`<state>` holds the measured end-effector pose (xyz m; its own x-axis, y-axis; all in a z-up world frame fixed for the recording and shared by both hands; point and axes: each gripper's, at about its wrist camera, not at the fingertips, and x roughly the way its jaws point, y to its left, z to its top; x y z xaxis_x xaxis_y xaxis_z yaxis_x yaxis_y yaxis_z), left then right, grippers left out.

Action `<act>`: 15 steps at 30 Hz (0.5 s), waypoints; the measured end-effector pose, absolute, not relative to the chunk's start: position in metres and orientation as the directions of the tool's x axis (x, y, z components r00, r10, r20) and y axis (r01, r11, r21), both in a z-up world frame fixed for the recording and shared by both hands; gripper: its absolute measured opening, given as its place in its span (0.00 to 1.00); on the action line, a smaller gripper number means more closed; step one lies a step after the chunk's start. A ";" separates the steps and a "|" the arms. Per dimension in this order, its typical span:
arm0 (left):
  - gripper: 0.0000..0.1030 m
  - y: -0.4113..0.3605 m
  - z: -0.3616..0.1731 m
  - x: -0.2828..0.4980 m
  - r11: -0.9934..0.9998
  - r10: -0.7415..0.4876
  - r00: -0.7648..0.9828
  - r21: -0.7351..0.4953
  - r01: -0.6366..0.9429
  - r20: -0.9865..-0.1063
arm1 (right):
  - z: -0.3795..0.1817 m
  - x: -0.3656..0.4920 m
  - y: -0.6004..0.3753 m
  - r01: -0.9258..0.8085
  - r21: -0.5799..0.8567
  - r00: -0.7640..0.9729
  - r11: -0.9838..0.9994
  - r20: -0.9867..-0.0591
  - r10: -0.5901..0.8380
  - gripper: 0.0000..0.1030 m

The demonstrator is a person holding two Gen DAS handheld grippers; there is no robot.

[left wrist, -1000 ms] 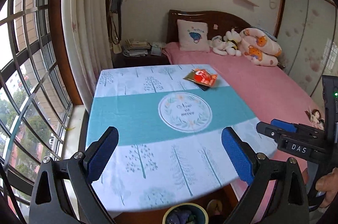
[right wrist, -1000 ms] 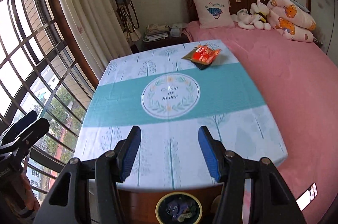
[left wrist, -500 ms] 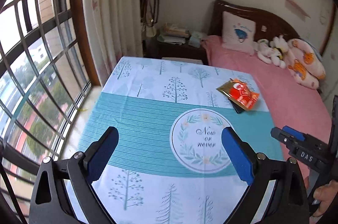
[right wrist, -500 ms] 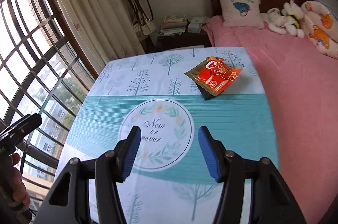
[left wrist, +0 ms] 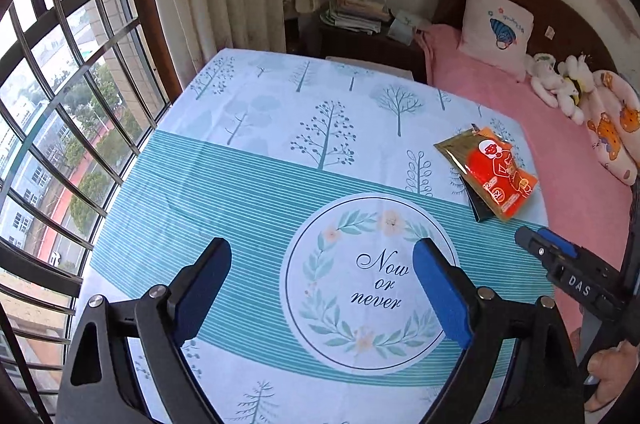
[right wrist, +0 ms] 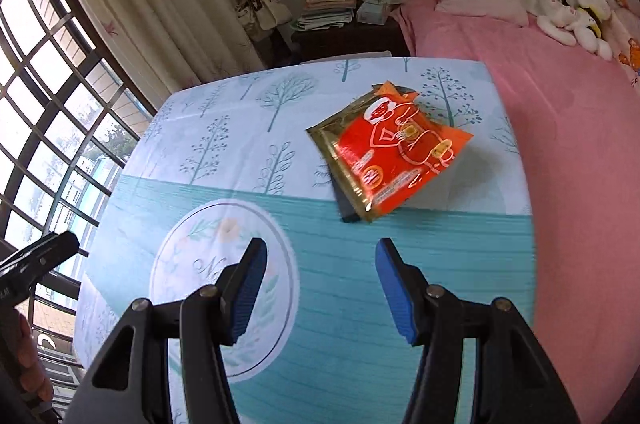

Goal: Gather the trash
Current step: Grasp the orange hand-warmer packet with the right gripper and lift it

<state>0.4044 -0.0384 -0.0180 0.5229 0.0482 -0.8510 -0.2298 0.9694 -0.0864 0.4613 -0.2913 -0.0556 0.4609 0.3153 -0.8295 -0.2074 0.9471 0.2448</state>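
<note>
A table draped in a tree-printed cloth with a teal band fills both views, set between a barred window and a pink bed. Near its far corner on the bed side lies the trash: an orange and gold snack wrapper, resting partly on a thin dark flat piece whose edge shows beneath it; what that piece is cannot be told. The wrapper looks like light, crinkly foil, glossy and probably slippery, soft enough to buckle and not fragile. One edge appears slightly raised off the cloth, so a pinch on that free edge or a corner would likely catch it better than pressing down flat. The right gripper stands above the teal band just short of the wrapper, jaws apart and empty. The left gripper, over the round "Now or never" print, has just been narrowing its wide jaws, nothing between them.
</note>
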 end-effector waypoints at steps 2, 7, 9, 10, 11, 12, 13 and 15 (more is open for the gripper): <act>0.88 -0.043 -0.026 0.412 0.968 0.034 0.505 -0.098 -0.231 -0.862 | -0.059 0.476 -0.294 -0.213 0.219 0.463 0.952 -0.835 0.296 0.55; 0.88 -0.057 -0.040 0.427 0.970 -0.001 0.479 -0.117 -0.213 -0.878 | -0.066 0.515 -0.314 -0.186 0.201 0.476 0.962 -0.838 0.267 0.61; 0.88 -0.064 -0.045 0.434 0.974 -0.009 0.473 -0.115 -0.195 -0.881 | -0.070 0.529 -0.322 -0.173 0.201 0.467 0.964 -0.845 0.260 0.64; 0.88 -0.068 -0.048 0.438 0.976 -0.012 0.469 -0.113 -0.187 -0.883 | -0.074 0.537 -0.326 -0.164 0.200 0.458 0.966 -0.852 0.254 0.66; 0.88 -0.071 -0.049 0.442 0.977 -0.014 0.466 -0.112 -0.182 -0.885 | -0.079 0.545 -0.331 -0.147 0.206 0.445 0.967 -0.859 0.251 0.66; 0.88 -0.074 -0.051 0.446 0.978 -0.017 0.463 -0.112 -0.179 -0.886 | -0.085 0.551 -0.337 -0.127 0.223 0.432 0.967 -0.865 0.256 0.67; 0.88 -0.077 -0.053 0.450 0.978 -0.022 0.461 -0.115 -0.176 -0.887 | -0.090 0.557 -0.343 -0.101 0.246 0.419 0.964 -0.868 0.266 0.67; 0.88 -0.081 -0.055 0.456 0.978 -0.032 0.456 -0.123 -0.171 -0.890 | -0.099 0.562 -0.356 -0.047 0.299 0.405 0.953 -0.866 0.292 0.67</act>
<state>0.4561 -0.0808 -0.0552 0.4557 -0.0319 -0.8896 -0.1711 0.9776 -0.1228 0.5622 -0.3558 -0.0993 0.4052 0.2922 -0.8663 -0.0471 0.9530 0.2994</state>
